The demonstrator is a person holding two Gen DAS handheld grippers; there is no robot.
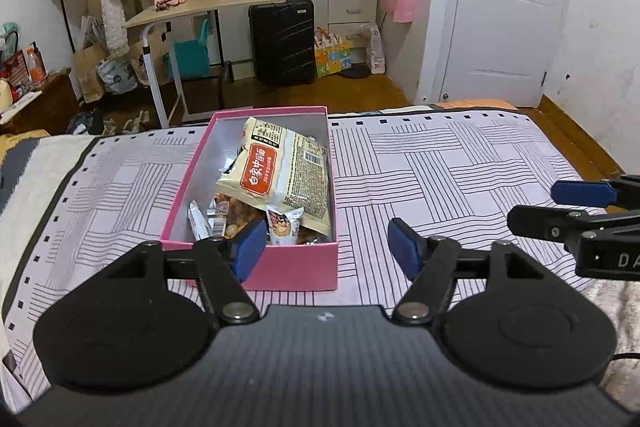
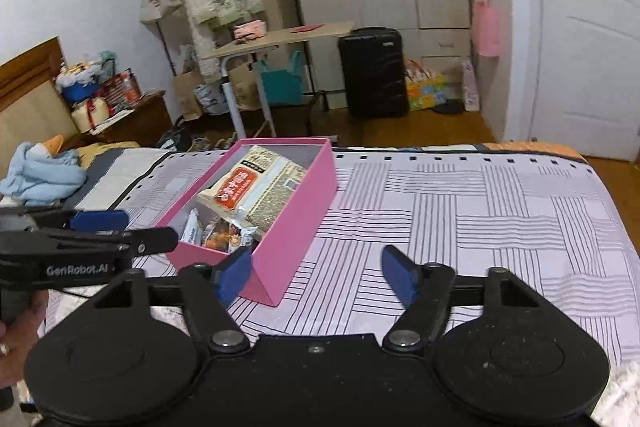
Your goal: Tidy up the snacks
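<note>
Snacks (image 1: 280, 175) in pink box (image 1: 296, 263), just ahead of left fingers (image 1: 250, 247)

Left gripper (image 1: 327, 247): matte black body, ribbed dark grey top plate, two round black discs, black linkage arms on silver pivot rivets, blue pads (image 1: 250, 246) on the fingers. Right gripper (image 2: 314, 271): same build, dusty black plate, small centre screw, blue pads (image 2: 234, 273). White "GenRobot.AI" lettering on the left gripper's side in the right wrist view. Bare-skinned left hand (image 2: 16, 343), ring on one finger. Thin black cable near the handle.
</note>
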